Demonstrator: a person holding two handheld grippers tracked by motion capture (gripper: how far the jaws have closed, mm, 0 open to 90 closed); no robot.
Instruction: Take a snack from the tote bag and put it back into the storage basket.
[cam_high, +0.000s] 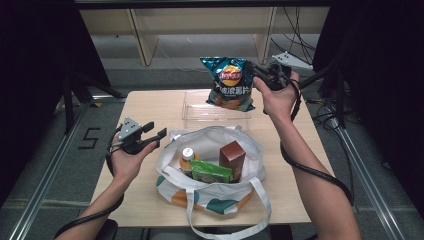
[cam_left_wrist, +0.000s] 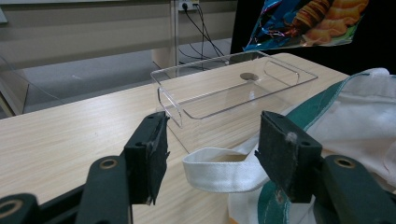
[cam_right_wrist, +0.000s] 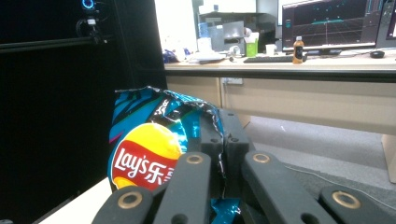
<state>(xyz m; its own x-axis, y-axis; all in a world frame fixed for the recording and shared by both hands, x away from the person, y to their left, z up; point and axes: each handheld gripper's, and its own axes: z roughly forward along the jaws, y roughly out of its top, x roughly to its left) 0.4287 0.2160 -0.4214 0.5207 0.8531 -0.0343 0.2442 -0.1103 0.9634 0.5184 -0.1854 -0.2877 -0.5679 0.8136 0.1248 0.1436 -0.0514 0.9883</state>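
Now, largest to smallest:
Bench (cam_high: 145, 107): carrying a tote bag (cam_high: 212, 172) at the near middle and a clear tray (cam_high: 200, 111) just behind it.
Right arm: stretching forward over the far right of the bench, hand raised, right claw (cam_high: 256, 71) pointing left across the high view.
Left arm: resting low at the bench's left edge, left claw (cam_high: 156, 131) aiming right toward the bag.
Chip bag (cam_high: 229, 82): hanging upright above the tray's right end, long axis vertical, logo facing the person.
Right claw state: pressed together, pinching the chip bag's top right corner.
Left claw state: spread, a bag strap (cam_left_wrist: 219, 170) lying between the jaws, untouched.
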